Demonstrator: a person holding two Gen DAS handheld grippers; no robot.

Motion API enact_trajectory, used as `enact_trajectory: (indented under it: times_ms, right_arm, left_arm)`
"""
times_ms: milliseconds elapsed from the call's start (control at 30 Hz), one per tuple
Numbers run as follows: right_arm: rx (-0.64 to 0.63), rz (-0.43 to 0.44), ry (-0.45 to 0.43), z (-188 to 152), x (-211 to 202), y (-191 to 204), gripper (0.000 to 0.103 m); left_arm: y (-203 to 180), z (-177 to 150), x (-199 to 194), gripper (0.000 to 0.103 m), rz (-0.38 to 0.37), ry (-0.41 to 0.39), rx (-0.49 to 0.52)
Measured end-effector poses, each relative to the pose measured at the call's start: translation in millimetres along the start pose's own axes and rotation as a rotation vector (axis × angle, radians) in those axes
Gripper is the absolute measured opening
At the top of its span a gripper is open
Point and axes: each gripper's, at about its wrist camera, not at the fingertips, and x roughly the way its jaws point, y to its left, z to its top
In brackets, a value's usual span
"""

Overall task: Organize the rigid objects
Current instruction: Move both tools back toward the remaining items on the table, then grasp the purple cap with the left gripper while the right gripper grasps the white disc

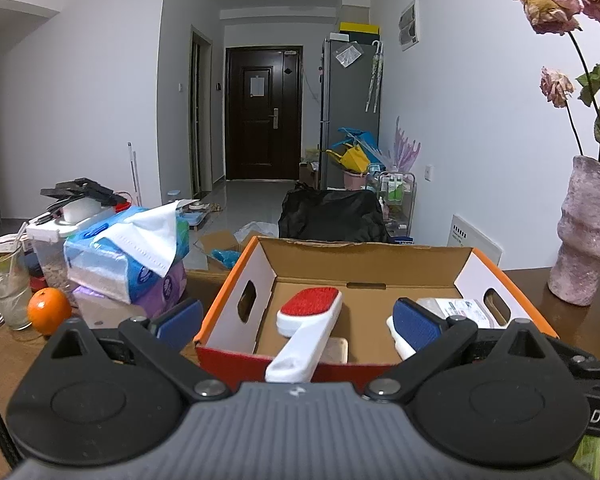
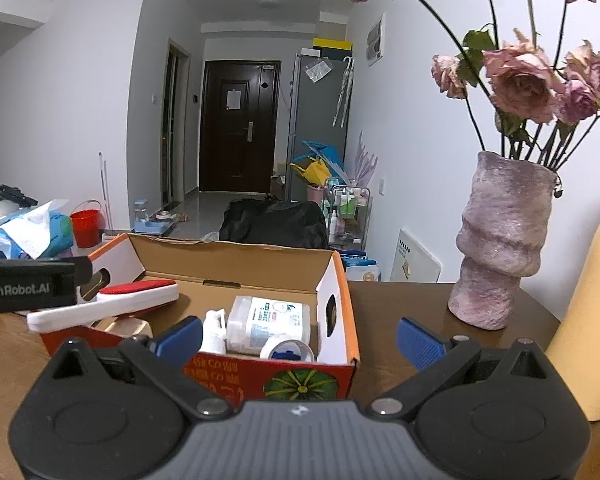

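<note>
An open cardboard box (image 1: 372, 264) with an orange rim stands on the brown table; it also shows in the right wrist view (image 2: 236, 264). A white lint brush with a red pad (image 1: 306, 326) lies in it, its handle resting over the near wall (image 2: 104, 304). The box also holds a white plastic container (image 2: 268, 324), a small white bottle (image 2: 214, 330) and a tape roll (image 2: 288, 350). My left gripper (image 1: 300, 320) is open just before the box's near wall, empty. My right gripper (image 2: 300, 338) is open at the box's near right corner, empty.
A pink vase (image 2: 500, 240) with dried roses stands right of the box. Tissue packs (image 1: 128, 256), an orange (image 1: 49, 311), a glass (image 1: 4, 284) and a plastic canister (image 1: 56, 248) crowd the table's left. A yellow object (image 2: 592, 320) is at far right.
</note>
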Motion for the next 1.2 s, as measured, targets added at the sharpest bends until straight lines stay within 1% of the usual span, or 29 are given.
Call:
enact_trajectory:
  times_ms: [267,600,1200]
  right_arm:
    - [-0.006,-0.004,-0.009,-13,-26,-6,0.103]
    - [-0.012,0.0,0.007,-30,-56,-12,0.103]
    - [-0.016,0.002,-0.003,-63,-117,-20,0.103]
  left_arm:
    - [3,-11,-25,0.103,0.002,-0.005,-0.003]
    - [-2,-27,-55,0.103,-0.013,0.011,0.006]
    - [-10,-60,-107,0.103,-0.04,0.062,0.021]
